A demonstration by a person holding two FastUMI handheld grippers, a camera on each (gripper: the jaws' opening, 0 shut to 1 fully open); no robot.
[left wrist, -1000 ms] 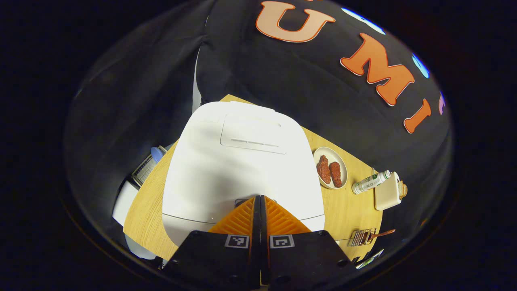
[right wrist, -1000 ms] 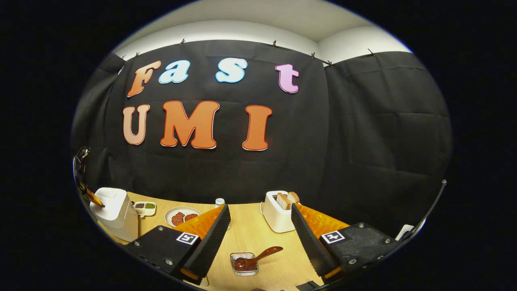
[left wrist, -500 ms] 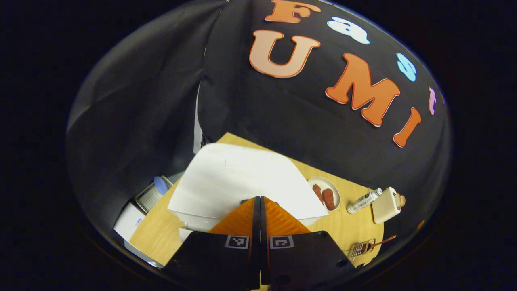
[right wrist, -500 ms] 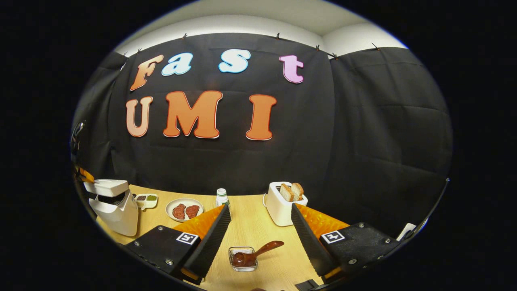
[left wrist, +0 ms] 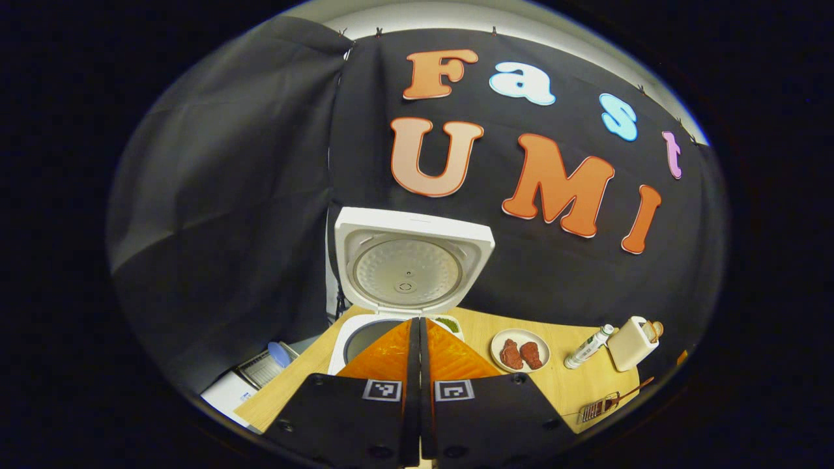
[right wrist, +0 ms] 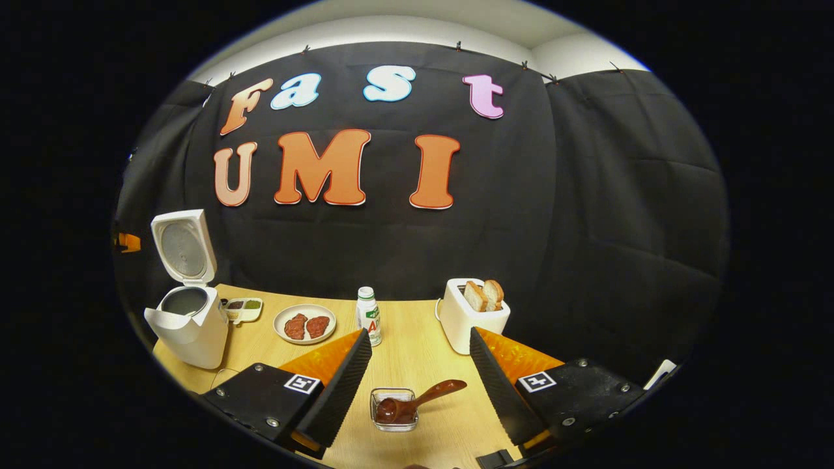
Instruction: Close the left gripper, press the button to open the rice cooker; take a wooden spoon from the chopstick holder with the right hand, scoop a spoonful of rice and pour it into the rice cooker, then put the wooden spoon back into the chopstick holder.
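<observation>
1. Right gripper view, nearest me: my right gripper (right wrist: pixel 420 365) hangs with its fingers spread wide and nothing between them. Just beyond, near the table's (right wrist: pixel 417 355) front edge, the wire chopstick holder (right wrist: pixel 393 409) carries the wooden spoon (right wrist: pixel 417 402), its glossy brown bowl in the basket and its handle slanting up to the right.
2. My left gripper (left wrist: pixel 418 335) has its ribbed fingers pressed together on nothing, in front of the rice cooker (left wrist: pixel 391 306).
3. I judge the button step done: the smooth white lid stands upright, its dimpled metal inner plate showing, the pot open below.
4. Next I must lower the right fingers astride the spoon handle and clamp.
5. Farther back stand a plate (right wrist: pixel 304 324) of reddish pieces, a bottle (right wrist: pixel 369 316) and a toaster (right wrist: pixel 473 314) with bread.
</observation>
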